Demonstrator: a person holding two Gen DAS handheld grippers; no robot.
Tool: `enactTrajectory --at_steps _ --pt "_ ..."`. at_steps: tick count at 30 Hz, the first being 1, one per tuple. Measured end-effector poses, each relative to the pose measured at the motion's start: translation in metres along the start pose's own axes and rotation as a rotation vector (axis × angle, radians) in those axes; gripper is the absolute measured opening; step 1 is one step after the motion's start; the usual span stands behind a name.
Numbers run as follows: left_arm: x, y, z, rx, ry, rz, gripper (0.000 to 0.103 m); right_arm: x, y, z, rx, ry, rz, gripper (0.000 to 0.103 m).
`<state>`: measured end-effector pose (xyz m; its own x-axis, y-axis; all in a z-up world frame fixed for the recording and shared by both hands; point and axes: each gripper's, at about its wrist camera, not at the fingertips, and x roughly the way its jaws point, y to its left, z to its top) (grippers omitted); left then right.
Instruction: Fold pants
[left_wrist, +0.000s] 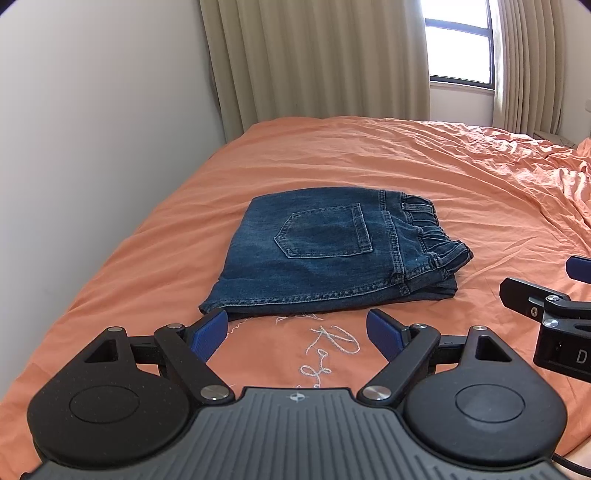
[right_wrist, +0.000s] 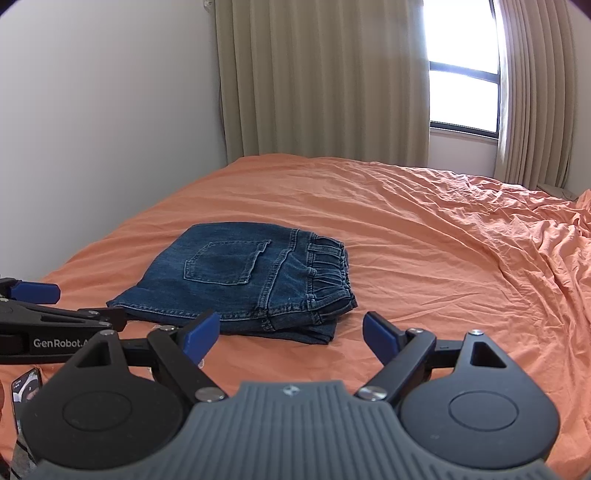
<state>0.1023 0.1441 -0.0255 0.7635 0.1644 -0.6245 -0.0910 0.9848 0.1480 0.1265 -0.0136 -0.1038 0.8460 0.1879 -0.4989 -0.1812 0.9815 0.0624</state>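
The blue denim pants (left_wrist: 325, 254) lie folded in a compact stack on the orange bed sheet (left_wrist: 424, 177), back pocket up, elastic waistband to the right. They also show in the right wrist view (right_wrist: 240, 280). My left gripper (left_wrist: 297, 332) is open and empty, just short of the stack's near edge. My right gripper (right_wrist: 290, 330) is open and empty, near the stack's front right corner. The right gripper shows at the right edge of the left wrist view (left_wrist: 546, 291), and the left gripper at the left of the right wrist view (right_wrist: 48, 306).
A white wall (left_wrist: 92, 129) runs along the bed's left side. Beige curtains (left_wrist: 317, 62) and a bright window (left_wrist: 458, 40) stand behind the bed. The sheet is rumpled at the right (right_wrist: 535, 251). White embroidery (left_wrist: 328, 343) marks the sheet near me. A phone (right_wrist: 26, 391) sits at lower left.
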Motion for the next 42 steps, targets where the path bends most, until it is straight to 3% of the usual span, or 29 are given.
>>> enactTrajectory --at_steps 22,28,42 --pt "-0.006 0.002 0.0 -0.003 -0.015 -0.022 0.099 -0.007 0.001 0.004 0.031 0.016 0.011 0.081" --pt "-0.009 0.002 0.001 -0.008 -0.02 0.003 0.099 -0.008 0.001 0.004 0.031 0.016 0.012 0.081" --pt "-0.016 0.007 0.005 -0.051 -0.042 -0.033 0.099 -0.015 0.002 0.005 0.022 0.012 0.014 0.081"
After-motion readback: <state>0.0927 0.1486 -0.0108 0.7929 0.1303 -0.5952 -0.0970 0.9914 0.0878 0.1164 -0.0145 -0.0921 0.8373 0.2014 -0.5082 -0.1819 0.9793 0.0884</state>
